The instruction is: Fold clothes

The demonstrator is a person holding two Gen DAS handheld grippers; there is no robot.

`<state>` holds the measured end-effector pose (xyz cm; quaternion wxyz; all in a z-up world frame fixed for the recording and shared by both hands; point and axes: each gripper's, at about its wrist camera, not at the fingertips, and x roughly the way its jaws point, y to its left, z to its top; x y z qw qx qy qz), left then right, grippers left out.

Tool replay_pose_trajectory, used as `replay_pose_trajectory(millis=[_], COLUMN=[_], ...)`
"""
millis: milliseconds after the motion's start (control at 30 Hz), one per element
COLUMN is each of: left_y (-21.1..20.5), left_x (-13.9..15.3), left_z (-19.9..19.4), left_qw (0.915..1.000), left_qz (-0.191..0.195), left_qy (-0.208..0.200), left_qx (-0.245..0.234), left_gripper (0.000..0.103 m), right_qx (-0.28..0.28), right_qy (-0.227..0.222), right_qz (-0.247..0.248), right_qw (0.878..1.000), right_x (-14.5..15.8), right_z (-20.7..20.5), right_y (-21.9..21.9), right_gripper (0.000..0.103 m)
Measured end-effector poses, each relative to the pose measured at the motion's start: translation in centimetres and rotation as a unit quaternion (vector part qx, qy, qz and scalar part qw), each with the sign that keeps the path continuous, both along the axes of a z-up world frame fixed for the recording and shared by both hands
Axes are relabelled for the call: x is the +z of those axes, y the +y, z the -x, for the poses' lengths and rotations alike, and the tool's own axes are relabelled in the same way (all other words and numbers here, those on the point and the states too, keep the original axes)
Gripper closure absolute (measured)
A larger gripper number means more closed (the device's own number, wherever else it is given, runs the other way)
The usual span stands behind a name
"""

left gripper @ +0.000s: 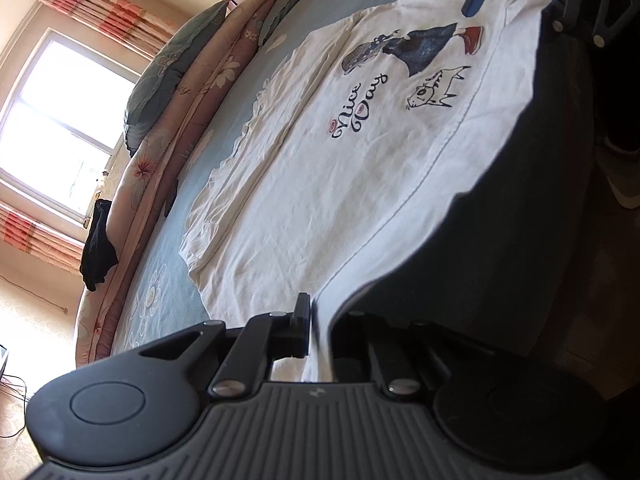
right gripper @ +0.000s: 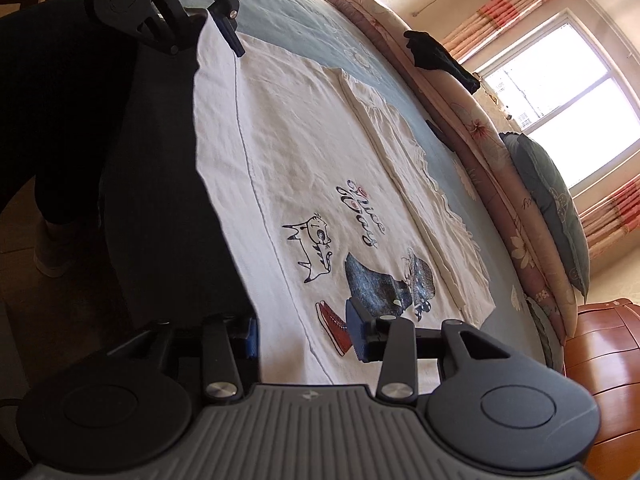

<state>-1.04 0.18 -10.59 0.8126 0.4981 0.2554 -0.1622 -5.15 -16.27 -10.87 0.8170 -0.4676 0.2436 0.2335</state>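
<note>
A white shirt [left gripper: 320, 160] printed with a girl, a cat and "Nice Day" lies flat on the blue bed sheet [left gripper: 172, 292]. Its far side is folded inward, and its near long edge runs along the bed's edge. My left gripper [left gripper: 320, 332] is shut on that near edge at one end, with cloth pinched between its narrow jaws. In the right wrist view the shirt [right gripper: 304, 152] fills the middle, with the left gripper [right gripper: 216, 30] at the top. My right gripper [right gripper: 304, 336] stands open astride the same edge by the red shoe print. The left wrist view also catches the right gripper [left gripper: 516, 4].
Folded quilts and a grey-green pillow [left gripper: 168, 60] line the bed's far side, with a black garment [left gripper: 98, 240] draped there. A wooden nightstand [right gripper: 600, 352] stands at the bed's head. A person's dark leg and shoe [right gripper: 56, 248] stand on the floor beside the bed's near edge.
</note>
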Motion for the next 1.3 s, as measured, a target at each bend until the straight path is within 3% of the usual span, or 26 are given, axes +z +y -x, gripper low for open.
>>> replay_pose_trajectory(millis=[200,267,333,367,400,433,500,867,1300], left_y=[0.4,0.5,0.4,0.4,0.5,0.6,0.7,0.7,-0.3], left_x=[-0.3,-0.7,-1.3,-1.5,-1.7,-1.7,-1.5,0.8,3.2], left_z=[0.2,0.2,0.4,0.6,0.7,0.7,0.7,-0.7,-6.6], left_qw=[1.0000,0.9999,0.9995,0.9992,0.9991,0.9992,0.9994,0.9985,0.9964], left_qz=[-0.009,-0.016,-0.033,-0.039,-0.041,-0.039,-0.033,-0.034,-0.026], left_qy=[0.002,0.000,-0.004,-0.005,-0.006,-0.004,-0.008,-0.041,-0.081], left_qx=[0.001,0.001,-0.003,-0.006,-0.007,-0.005,-0.002,-0.007,0.004], left_gripper=[0.094,0.091,0.090,0.090,0.091,0.094,0.097,0.100,0.100], right_qx=[-0.014,-0.011,-0.010,-0.012,-0.019,-0.023,-0.022,-0.034,-0.068], right_qy=[-0.003,0.001,0.001,0.004,0.011,0.015,0.006,-0.044,-0.090], right_qz=[0.016,0.019,0.023,0.022,0.022,0.024,0.024,0.007,-0.007], right_qw=[1.000,1.000,1.000,1.000,1.000,0.999,0.999,0.998,0.994], right_x=[-0.4,-0.6,-0.7,-0.7,-0.6,-0.6,-0.4,3.1,4.9], right_z=[0.0,0.2,0.3,0.3,0.1,0.1,0.0,-2.4,-8.0], right_y=[-1.8,-1.9,-1.9,-1.9,-2.0,-1.9,-1.8,-2.3,-2.5], right_gripper=[0.061,0.071,0.073,0.076,0.088,0.094,0.097,0.099,0.099])
